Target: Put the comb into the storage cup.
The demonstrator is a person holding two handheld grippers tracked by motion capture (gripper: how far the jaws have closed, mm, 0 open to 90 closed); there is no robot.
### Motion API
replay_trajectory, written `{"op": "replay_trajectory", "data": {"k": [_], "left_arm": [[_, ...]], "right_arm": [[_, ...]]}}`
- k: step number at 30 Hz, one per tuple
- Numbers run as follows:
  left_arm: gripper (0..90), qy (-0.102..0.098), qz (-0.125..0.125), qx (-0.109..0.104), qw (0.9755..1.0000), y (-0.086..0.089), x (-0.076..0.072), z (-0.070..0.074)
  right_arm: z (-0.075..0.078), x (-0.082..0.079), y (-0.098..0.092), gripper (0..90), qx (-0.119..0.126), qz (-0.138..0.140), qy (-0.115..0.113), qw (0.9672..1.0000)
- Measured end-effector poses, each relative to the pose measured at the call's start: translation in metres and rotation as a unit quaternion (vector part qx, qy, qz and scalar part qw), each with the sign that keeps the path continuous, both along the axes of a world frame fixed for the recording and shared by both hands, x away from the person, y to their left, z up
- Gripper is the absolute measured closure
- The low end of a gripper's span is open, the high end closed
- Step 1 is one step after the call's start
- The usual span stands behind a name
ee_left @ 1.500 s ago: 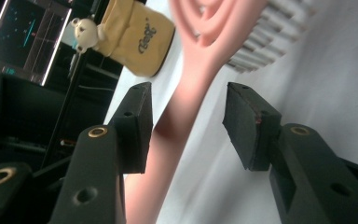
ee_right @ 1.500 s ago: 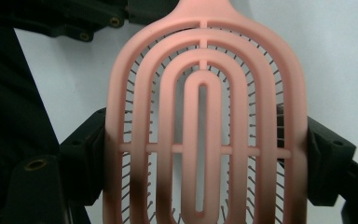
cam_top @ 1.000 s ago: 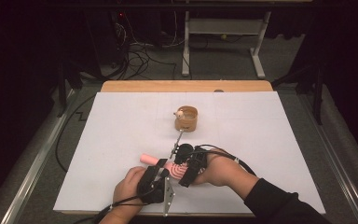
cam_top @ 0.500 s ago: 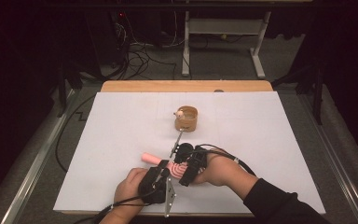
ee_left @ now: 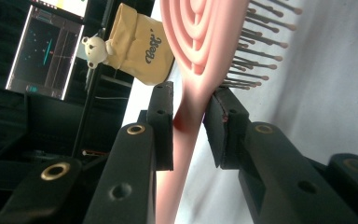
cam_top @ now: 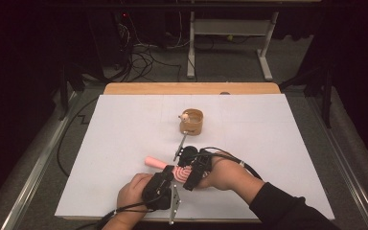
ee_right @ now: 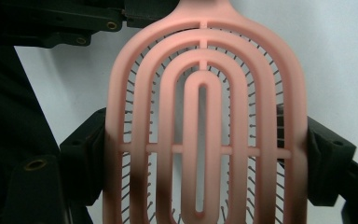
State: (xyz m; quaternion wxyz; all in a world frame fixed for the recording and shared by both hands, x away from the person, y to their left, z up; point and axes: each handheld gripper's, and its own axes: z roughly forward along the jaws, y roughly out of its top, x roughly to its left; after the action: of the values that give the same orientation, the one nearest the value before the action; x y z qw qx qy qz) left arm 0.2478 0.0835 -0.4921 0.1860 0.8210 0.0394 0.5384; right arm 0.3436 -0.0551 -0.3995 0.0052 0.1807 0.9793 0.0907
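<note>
Meanwhile both hands (cam_top: pixel 135 190) rest low, jaws clamping the hairbrush (cam_top: pixel 178 173).

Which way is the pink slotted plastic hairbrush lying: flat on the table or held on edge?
Held on edge: the pink slotted plastic hairbrush stands between claws, its bristles pointing sideways over the white table.

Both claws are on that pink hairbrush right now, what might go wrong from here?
1. The left claw has just been closing on the hairbrush at its narrow neck, and its pads look barely seated, so the brush may pivot or slip there.
2. The right claw clamps the vented head across its width; a hard squeeze or pulling against the other claw might flex the ribs.
3. The bristles point toward the white table cover and could snag it.
</note>
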Motion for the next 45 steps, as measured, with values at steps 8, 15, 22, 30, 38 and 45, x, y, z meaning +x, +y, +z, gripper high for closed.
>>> {"op": "replay_trajectory", "data": {"k": [8,15,22,30,38,45], "left_arm": [[73.7,-0.006,-0.004,0.009,0.9999,-0.0011,-0.0005,-0.0014],[75.3,-0.011,-0.001,0.025,0.9996,-0.0012,-0.0007,-0.002],[76.7,-0.014,-0.004,0.032,0.9994,-0.0022,-0.0012,-0.0018],[77.4,-0.015,-0.01,0.032,0.9993,-0.0021,-0.0018,-0.0014],[78.2,-0.014,-0.009,0.025,0.9996,-0.0015,-0.0009,-0.0015],[78.5,-0.007,-0.001,0.029,0.9996,0.0012,0.0012,-0.0005]], "right_arm": [[0.0004,0.0003,0.0013,20.4,-0.002,0.0,0.002,1.0],[0.0004,0.0014,0.0025,20.3,-0.001,-0.008,0.008,0.9999],[0.0018,0.0031,0.0018,20.1,0.001,-0.011,0.017,0.9998],[0.003,0.0043,0.0012,19.8,0.003,-0.01,0.024,0.9997],[0.0039,0.0039,0.0015,18.2,-0.004,-0.001,0.021,0.9998],[0.0073,0.0038,0.0001,15.5,-0.006,0.004,0.014,0.9999]]}}
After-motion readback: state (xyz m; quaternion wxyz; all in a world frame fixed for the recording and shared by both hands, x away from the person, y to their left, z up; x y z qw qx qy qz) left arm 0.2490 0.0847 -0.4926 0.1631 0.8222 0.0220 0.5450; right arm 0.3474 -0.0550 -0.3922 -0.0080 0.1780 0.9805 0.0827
